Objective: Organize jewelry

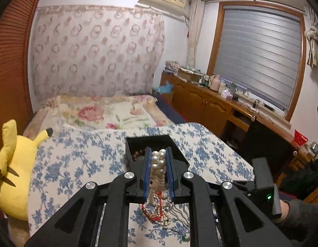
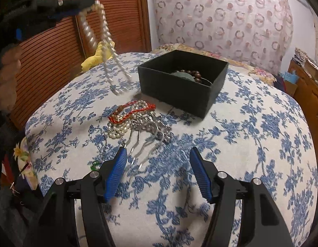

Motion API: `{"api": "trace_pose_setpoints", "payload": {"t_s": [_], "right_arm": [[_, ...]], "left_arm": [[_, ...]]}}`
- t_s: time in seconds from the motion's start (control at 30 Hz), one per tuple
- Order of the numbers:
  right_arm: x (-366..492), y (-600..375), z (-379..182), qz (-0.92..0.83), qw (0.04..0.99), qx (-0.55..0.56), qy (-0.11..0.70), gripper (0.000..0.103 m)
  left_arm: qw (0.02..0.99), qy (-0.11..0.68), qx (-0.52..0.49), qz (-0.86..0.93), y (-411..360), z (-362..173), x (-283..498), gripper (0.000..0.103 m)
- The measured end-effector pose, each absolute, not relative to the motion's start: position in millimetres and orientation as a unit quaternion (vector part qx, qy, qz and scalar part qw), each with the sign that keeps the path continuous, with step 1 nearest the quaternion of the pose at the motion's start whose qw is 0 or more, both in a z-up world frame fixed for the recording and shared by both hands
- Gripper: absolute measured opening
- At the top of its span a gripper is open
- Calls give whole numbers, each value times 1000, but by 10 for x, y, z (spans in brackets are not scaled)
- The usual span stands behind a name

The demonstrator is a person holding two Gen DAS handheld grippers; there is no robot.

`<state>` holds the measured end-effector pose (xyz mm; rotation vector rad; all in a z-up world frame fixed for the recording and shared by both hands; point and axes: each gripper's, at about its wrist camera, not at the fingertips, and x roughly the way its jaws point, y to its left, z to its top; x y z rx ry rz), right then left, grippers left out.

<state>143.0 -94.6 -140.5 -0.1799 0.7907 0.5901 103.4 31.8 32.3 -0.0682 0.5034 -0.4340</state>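
- Holding a pearl necklace (image 2: pixel 105 41) aloft: left gripper (image 1: pixel 158 164) clamped on it, strand dangling clear of the bedspread (image 2: pixel 251 144), left of the black box (image 2: pixel 179 86).
- Right gripper (image 2: pixel 158 173) open, empty, low over the cloth.
- Done: brown beads (image 2: pixel 192 74) in the box.
- Left: the pile (image 2: pixel 136 119) of red cord, pearls and silver chains.
- Box contents mostly hidden by its wall; pile too tangled to count.

Both grippers: black plastic arms w/ round silver screws, ribbed blue pads on fingers (image 2: pixel 115 173). Green light on right gripper (image 1: pixel 266 187). Dark grey sleeve (image 1: pixel 303 212).
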Motion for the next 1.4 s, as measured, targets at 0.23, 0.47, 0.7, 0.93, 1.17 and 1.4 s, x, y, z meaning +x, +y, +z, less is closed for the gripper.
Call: {"api": "trace_pose_setpoints", "payload": {"t_s": [0.23, 0.47, 0.7, 0.93, 1.17, 1.4], "right_arm": [[1586, -751, -1459, 287, 864, -94, 402, 65], [1665, -546, -1550, 272, 859, -126, 415, 66], [1672, -595, -1541, 281, 853, -138, 418, 52], [1652, -758, -1526, 285, 850, -135, 422, 39], [1679, -960, -1519, 264, 864, -118, 411, 38], [1658, -1047, -1428, 261, 874, -115, 393, 38]], "left_arm": [[952, 230, -36, -197, 451, 438, 992, 13], [952, 234, -41, -194, 507, 363, 985, 13], [952, 234, -42, -194, 522, 355, 952, 0], [949, 249, -33, -190, 541, 249, 953, 0], [918, 353, -9, -178, 550, -402, 1076, 0], [897, 413, -4, -159, 534, -905, 1224, 5]]}}
